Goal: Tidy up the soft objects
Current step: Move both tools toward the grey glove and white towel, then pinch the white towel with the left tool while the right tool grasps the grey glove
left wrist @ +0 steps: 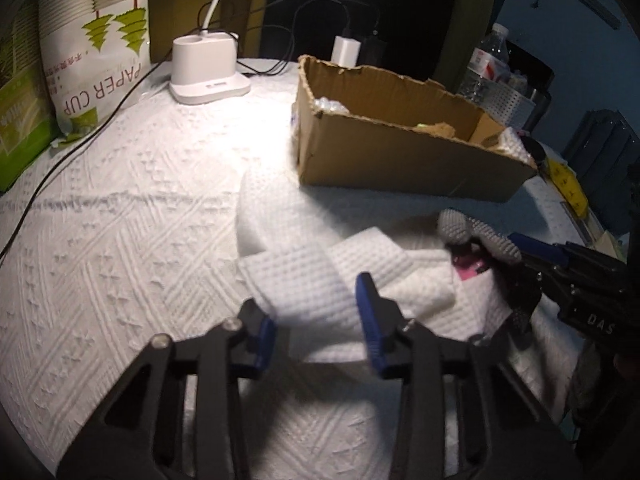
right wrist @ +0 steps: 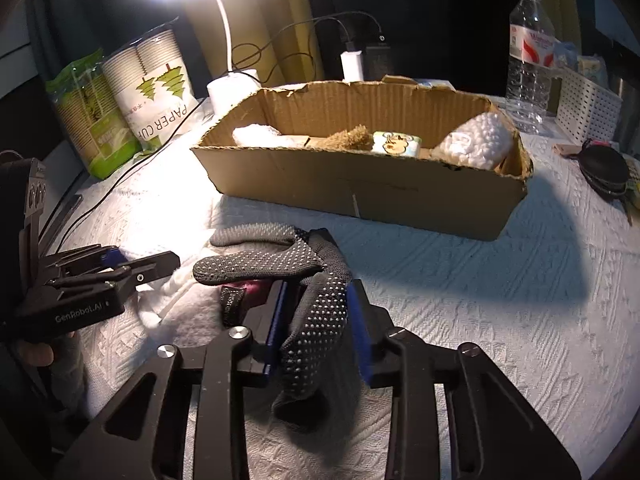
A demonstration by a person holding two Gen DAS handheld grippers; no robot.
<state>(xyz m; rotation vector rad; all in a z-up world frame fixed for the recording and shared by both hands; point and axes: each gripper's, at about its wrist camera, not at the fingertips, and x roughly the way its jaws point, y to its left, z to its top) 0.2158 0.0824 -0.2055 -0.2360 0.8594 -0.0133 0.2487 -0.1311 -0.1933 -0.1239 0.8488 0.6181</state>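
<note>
Gripping: right tool (right wrist: pixel 320 312) clamps dotted glove (right wrist: pixel 316 308); left tool (left wrist: pixel 316 320) pinches white cloth (left wrist: pixel 320 276). I lift both clear, then box (right wrist: pixel 360 184).

Both tools are black, angular linkages with round silver screws. The left gripper (left wrist: pixel 316 332) has ribbed blue pads, and its side reads "GenRobot.AI". The right gripper (right wrist: pixel 320 320) has the same blue pads.

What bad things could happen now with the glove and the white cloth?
1. The right tool pinches only part of the dotted glove; its loose fingers could snag the white cloth beneath.
2. The left tool grips a bunched fold, so the cloth might slip.
3. Both tools sit close and could bump.
</note>
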